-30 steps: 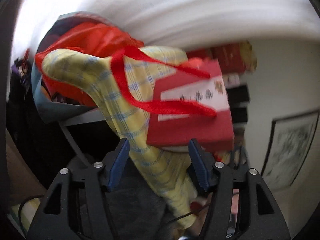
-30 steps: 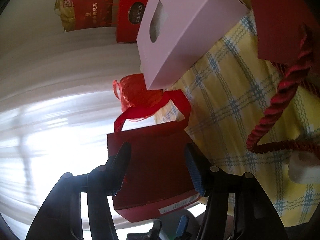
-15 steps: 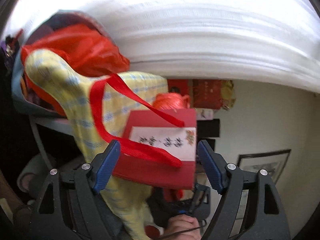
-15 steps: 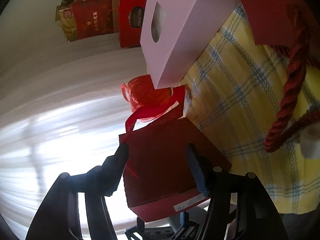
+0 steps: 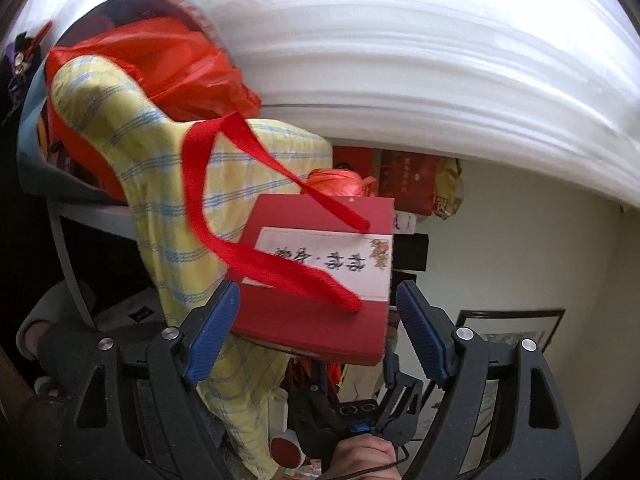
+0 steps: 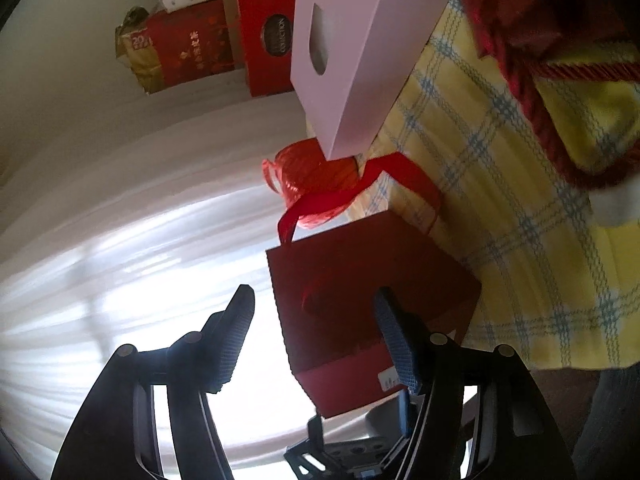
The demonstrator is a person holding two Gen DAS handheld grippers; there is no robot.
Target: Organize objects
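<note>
Red gift bag [image 5: 316, 280] is framed by both grippers, left gripper [image 5: 316, 332] and right gripper [image 6: 316, 340], fingers just parted wider, unclamped. Its ribbon handle [image 5: 224, 208] at eleven o'clock should be kept clear.

I'm looking into a lived-in home: white curtains [image 5: 400, 60] glow at twelve o'clock, and a framed picture [image 5: 516, 328] leans on the cream wall at four. A yellow checked cloth [image 6: 520, 200] covers the bench, with red gift boxes [image 6: 192, 44] stacked at eleven.
</note>
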